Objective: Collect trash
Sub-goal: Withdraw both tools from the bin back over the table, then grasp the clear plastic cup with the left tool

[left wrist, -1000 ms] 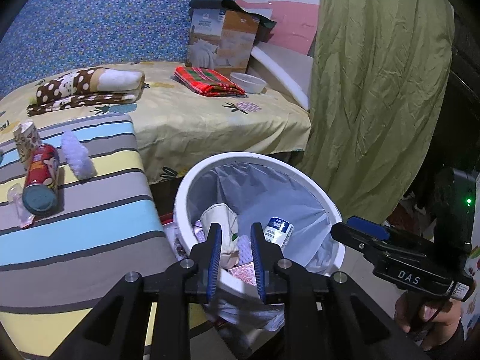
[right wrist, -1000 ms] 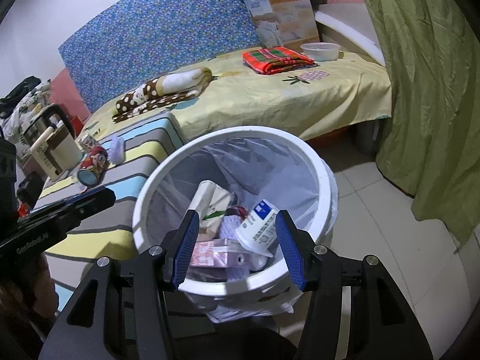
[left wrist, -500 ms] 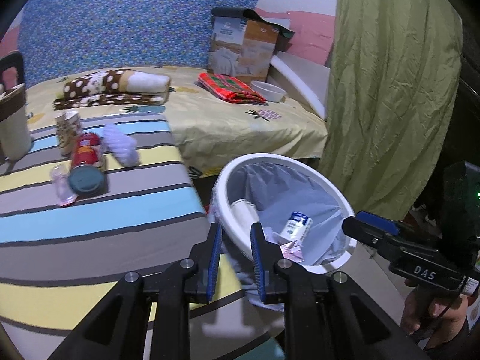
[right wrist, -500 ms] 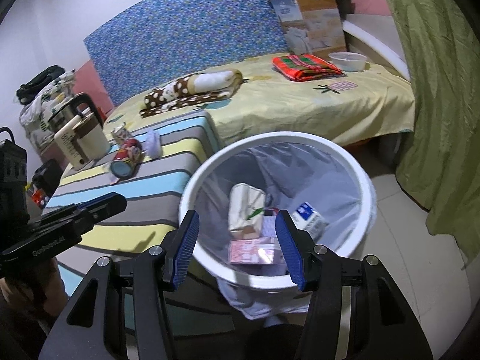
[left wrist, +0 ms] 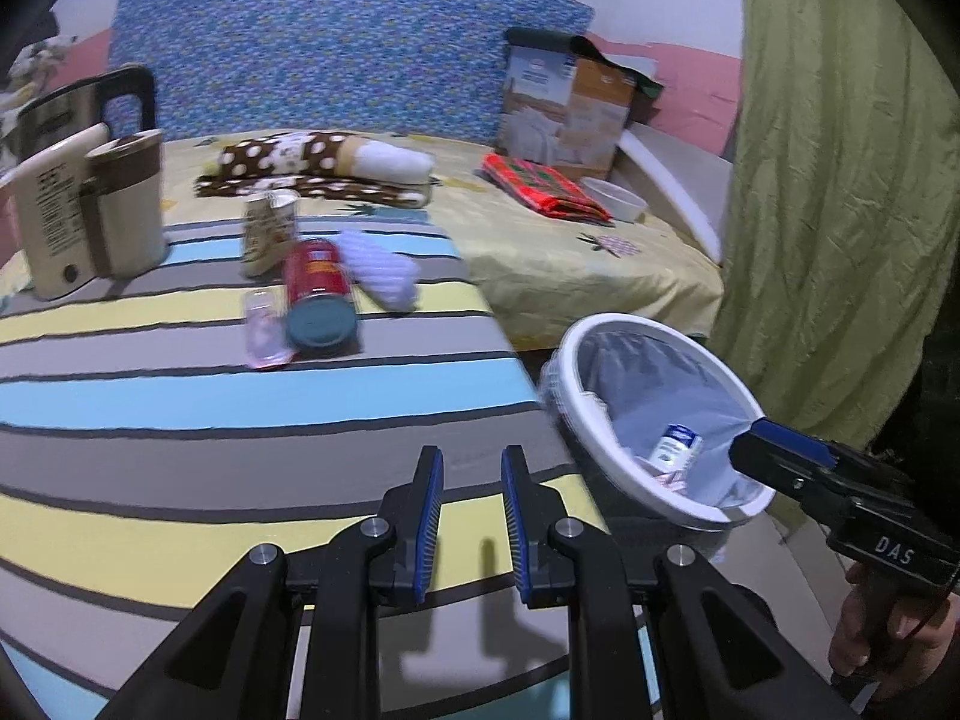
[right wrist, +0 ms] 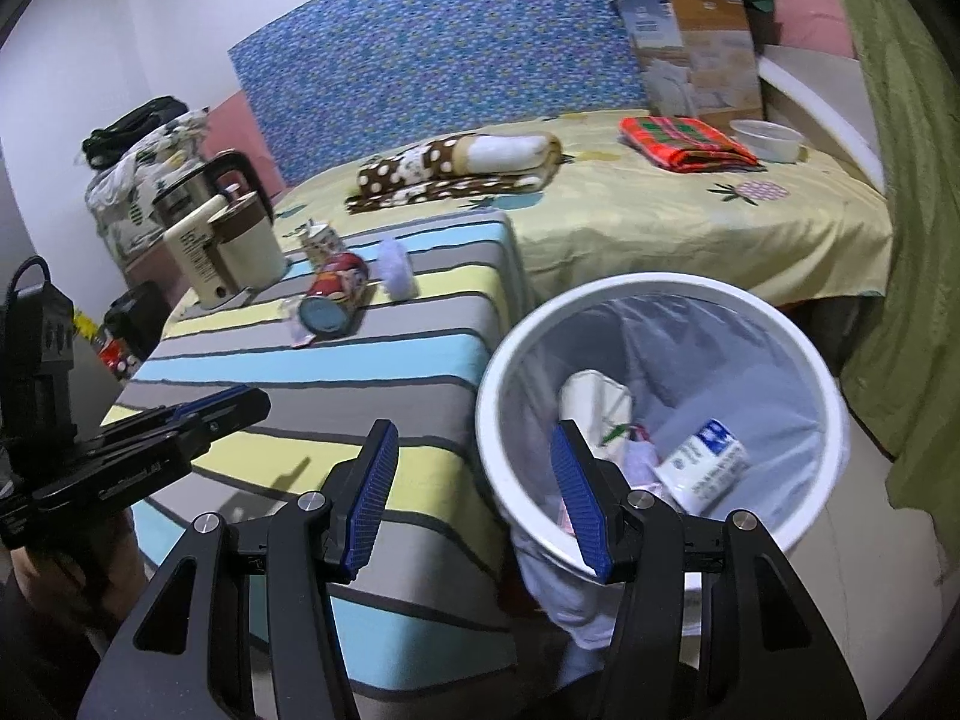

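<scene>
A white trash bin (right wrist: 828,396) with a plastic liner stands beside a striped table (right wrist: 360,384) and holds several pieces of trash, among them a white and blue carton (right wrist: 702,465). On the table lie a red can (left wrist: 315,285), a small carton (left wrist: 269,231), a lilac wad (left wrist: 384,276) and a pink wrapper (left wrist: 264,339). My left gripper (left wrist: 472,480) is open a little and empty over the table's near part. My right gripper (right wrist: 474,453) is open wide and empty, straddling the bin's left rim. The bin also shows in the left wrist view (left wrist: 570,372).
A cream kettle (left wrist: 90,204) stands at the table's far left. Behind is a bed (right wrist: 690,210) with a spotted blanket (right wrist: 456,168), a red cloth (right wrist: 684,141), a white bowl (right wrist: 768,141) and a cardboard box (right wrist: 696,54). A green curtain (left wrist: 840,180) hangs at the right.
Both grippers have moved left, from over the bin toward the table. The table's trash and the kettle have come into fuller view. Both stay open and empty.
</scene>
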Demonstrator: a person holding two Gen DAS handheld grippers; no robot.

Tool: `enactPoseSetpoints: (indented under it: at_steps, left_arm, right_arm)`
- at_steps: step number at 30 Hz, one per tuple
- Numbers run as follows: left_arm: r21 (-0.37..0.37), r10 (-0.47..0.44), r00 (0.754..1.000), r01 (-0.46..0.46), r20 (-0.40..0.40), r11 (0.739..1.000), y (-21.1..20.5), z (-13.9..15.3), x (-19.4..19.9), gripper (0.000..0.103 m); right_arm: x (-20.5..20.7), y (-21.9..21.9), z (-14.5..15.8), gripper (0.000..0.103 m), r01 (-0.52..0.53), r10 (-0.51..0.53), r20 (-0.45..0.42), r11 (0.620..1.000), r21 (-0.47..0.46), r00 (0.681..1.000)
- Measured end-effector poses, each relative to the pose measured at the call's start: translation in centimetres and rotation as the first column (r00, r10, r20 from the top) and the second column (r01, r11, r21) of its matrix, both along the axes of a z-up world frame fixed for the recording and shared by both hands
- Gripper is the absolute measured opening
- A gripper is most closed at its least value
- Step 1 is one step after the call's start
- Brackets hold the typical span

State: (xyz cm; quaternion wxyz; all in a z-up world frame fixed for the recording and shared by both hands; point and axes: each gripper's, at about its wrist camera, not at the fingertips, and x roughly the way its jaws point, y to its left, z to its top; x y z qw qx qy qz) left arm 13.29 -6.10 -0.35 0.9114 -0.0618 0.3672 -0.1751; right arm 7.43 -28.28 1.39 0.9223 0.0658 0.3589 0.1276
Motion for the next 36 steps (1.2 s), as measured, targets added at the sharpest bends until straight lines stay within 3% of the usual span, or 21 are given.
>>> enactPoseSetpoints:
  at_steps: [17,36]
  left_arm:
    - [0.029,0.165,0.986,-0.164,-0.002,0.986,5.7,0.3,1.5,0.019]
    - [0.058,0.226,0.974,-0.226,0.007,0.972,7.7,0.1,5.8,0.02]
  right_arm:
    - [1.8,4.4,0.7,0.055,-0.114,0.114,0.015,0.993,-0.015,0.993]
    - [4.4,6.8,0.8,0.055,-0.171,0.172,0.022,0.984,-0.039,0.985]
